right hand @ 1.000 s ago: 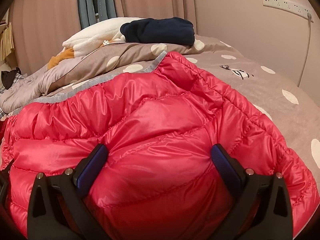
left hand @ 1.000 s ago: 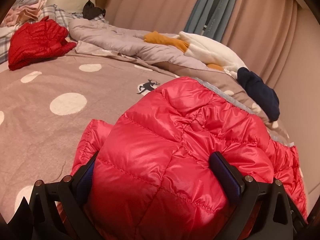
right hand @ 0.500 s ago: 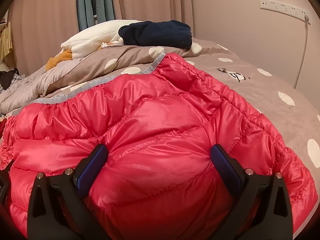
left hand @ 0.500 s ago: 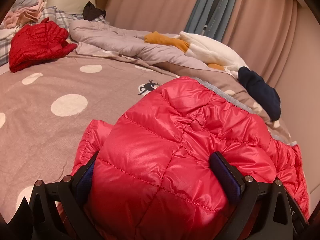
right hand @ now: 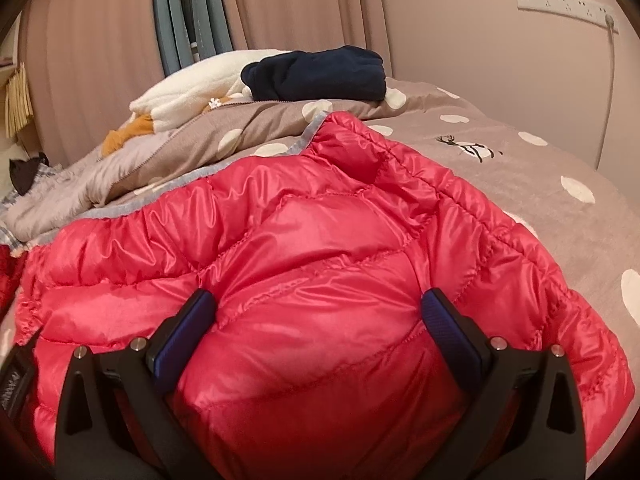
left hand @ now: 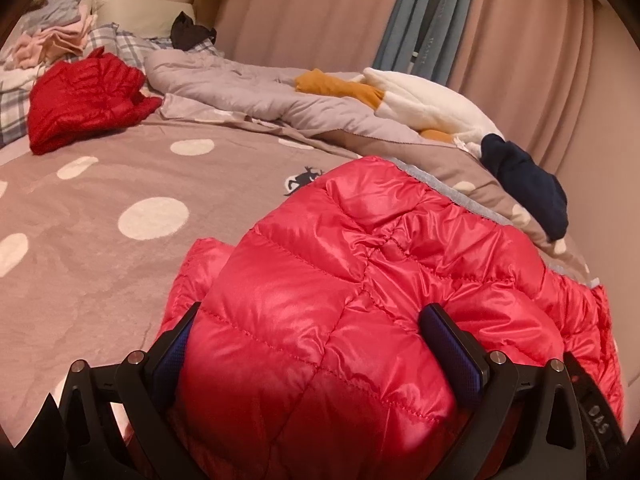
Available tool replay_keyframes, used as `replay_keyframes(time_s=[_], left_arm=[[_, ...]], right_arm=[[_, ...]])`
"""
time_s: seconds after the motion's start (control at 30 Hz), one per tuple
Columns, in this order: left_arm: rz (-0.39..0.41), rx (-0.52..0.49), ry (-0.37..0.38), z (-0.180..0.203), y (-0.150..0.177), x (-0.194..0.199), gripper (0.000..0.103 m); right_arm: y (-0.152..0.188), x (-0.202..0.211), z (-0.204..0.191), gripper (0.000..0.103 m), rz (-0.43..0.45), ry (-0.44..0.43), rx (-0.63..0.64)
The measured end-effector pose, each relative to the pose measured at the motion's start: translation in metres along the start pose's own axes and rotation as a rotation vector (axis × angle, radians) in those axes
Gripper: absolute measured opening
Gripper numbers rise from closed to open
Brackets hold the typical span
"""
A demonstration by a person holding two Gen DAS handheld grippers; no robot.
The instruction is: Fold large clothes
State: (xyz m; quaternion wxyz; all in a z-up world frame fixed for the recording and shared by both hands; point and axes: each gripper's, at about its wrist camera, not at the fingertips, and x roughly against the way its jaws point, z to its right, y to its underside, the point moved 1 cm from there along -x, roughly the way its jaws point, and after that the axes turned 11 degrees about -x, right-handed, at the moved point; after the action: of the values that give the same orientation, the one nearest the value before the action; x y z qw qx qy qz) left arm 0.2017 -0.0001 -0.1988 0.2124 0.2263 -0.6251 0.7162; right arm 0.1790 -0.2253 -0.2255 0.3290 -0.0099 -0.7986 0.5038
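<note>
Jacket: glossy quilted pink down jacket (left hand: 340, 320) bulges between both grippers' fingers on the bed (left hand: 80, 240).
Left gripper (left hand: 316, 344): spread wide, pads pressing the jacket.
Right gripper (right hand: 320, 328): likewise.

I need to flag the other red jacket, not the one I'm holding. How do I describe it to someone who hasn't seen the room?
Start at the polka-dot bedspread and follow it to the far end, by the plaid pillows. The darker red quilted jacket lies there in a crumpled heap, apart from both grippers. It is deeper red and duller than the glossy pink-red puffer jacket in the foreground.
</note>
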Motion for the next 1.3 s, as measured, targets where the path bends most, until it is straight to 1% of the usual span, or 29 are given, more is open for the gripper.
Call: replay_keyframes(time_s=[0.1,0.17,0.23,0.3,0.33,0.4,0.47,0.53,0.57,0.6,0.67,0.7,0.73,0.77,0.8,0.83,0.87,0.9,0.93,0.97,1.0,1.07,1.13,1.17,1.2,1.23,1.3], left_arm=[[-0.001,-0.002,-0.015,-0.003,0.0,0.007,0.102],[0.007,0.004,-0.04,-0.007,0.0,0.015,0.102],[0.012,0.013,-0.063,-0.012,0.0,0.025,0.102],[0.027,0.039,-0.056,-0.021,0.003,0.035,0.102],[0.033,0.069,-0.048,-0.029,0.004,0.041,0.102],[0.021,0.129,-0.043,-0.044,0.007,0.047,0.102],[-0.006,0.229,-0.045,-0.068,0.012,0.053,0.102],[-0.034,0.291,-0.063,-0.088,0.019,0.056,0.102],[-0.054,0.306,-0.071,-0.094,0.022,0.056,0.102],[-0.085,0.309,-0.066,-0.098,0.025,0.053,0.102],[-0.167,0.312,-0.002,-0.1,0.032,0.043,0.102],[-0.194,0.364,0.072,-0.102,0.039,0.04,0.102],[-0.197,0.403,0.127,-0.103,0.044,0.039,0.102],[-0.19,0.45,0.207,-0.104,0.048,0.04,0.102],[-0.176,0.506,0.309,-0.103,0.052,0.04,0.102],[-0.179,0.531,0.377,-0.101,0.054,0.039,0.102],[-0.212,0.538,0.459,-0.093,0.055,0.035,0.102],[-0.26,0.513,0.524,-0.082,0.055,0.03,0.102],[-0.293,0.466,0.537,-0.07,0.054,0.026,0.102],[-0.301,0.419,0.511,-0.06,0.052,0.025,0.102],[-0.273,0.387,0.461,-0.051,0.051,0.026,0.102],[-0.224,0.397,0.439,-0.044,0.05,0.023,0.102],[-0.208,0.438,0.434,-0.045,0.048,0.016,0.1],[-0.2,0.466,0.417,-0.047,0.047,0.013,0.089],[-0.195,0.487,0.367,-0.051,0.045,0.013,0.081],[-0.2,0.498,0.34,-0.055,0.045,0.009,0.074],[-0.204,0.522,0.326,-0.057,0.044,0.002,0.068]], right_arm=[[0.002,0.012,0.005,0.103,-0.001,-0.042,-0.021],[0.002,0.02,0.008,0.103,0.006,-0.064,-0.025],[-0.001,0.03,0.012,0.103,0.022,-0.068,-0.042],[-0.007,0.044,0.023,0.103,0.069,-0.052,-0.074],[-0.009,0.048,0.027,0.103,0.091,-0.046,-0.083],[-0.017,0.06,0.045,0.103,0.125,-0.026,-0.107],[-0.022,0.066,0.067,0.103,0.136,0.029,-0.132],[-0.024,0.068,0.094,0.103,0.132,0.085,-0.182],[-0.024,0.066,0.106,0.103,0.119,0.087,-0.223],[-0.023,0.062,0.121,0.103,0.092,0.063,-0.288],[-0.018,0.05,0.141,0.103,-0.001,-0.025,-0.424],[-0.012,0.041,0.147,0.101,-0.06,-0.089,-0.492],[-0.009,0.035,0.148,0.1,-0.09,-0.126,-0.52],[-0.005,0.029,0.146,0.098,-0.116,-0.153,-0.533],[-0.001,0.024,0.141,0.096,-0.138,-0.168,-0.528],[0.003,0.021,0.131,0.096,-0.146,-0.165,-0.513],[0.005,0.017,0.121,0.097,-0.139,-0.127,-0.47],[0.005,0.015,0.114,0.097,-0.132,-0.102,-0.438],[0.006,0.012,0.109,0.097,-0.131,-0.089,-0.417],[0.006,0.01,0.105,0.097,-0.133,-0.09,-0.409],[0.006,0.009,0.104,0.097,-0.135,-0.096,-0.413],[0.008,0.011,0.109,0.097,-0.153,-0.115,-0.424],[0.007,0.008,0.11,0.097,-0.159,-0.132,-0.407],[0.007,0.007,0.109,0.097,-0.161,-0.135,-0.394],[0.008,0.007,0.109,0.097,-0.161,-0.134,-0.387],[0.008,0.008,0.109,0.097,-0.16,-0.131,-0.378],[0.009,0.006,0.103,0.097,-0.162,-0.127,-0.345]])
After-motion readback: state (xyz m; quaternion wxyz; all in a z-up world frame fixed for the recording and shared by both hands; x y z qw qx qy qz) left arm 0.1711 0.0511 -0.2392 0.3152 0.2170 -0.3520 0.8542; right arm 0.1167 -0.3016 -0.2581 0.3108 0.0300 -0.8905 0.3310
